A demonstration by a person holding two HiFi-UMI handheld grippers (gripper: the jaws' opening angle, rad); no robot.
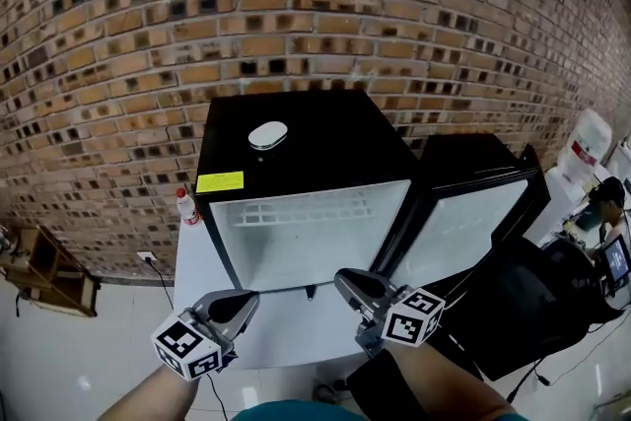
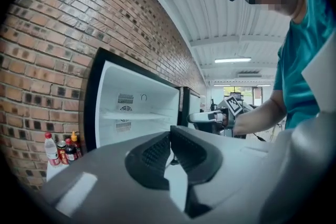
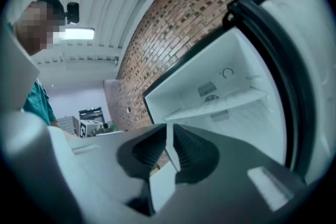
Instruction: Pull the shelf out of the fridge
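In front of the open fridge on the white bench, the left gripper and the right gripper hover with jaws together, holding nothing. The shelf sits inside the fridge, apart from both grippers.

The words on the yellow sticker on the fridge are too small to read. In the left gripper view, the left gripper has a gray body that hides the fridge's low part, under the shelf. The labels on the bottles left of the fridge are too small to read. The fridge door runs off the right gripper view's right edge.
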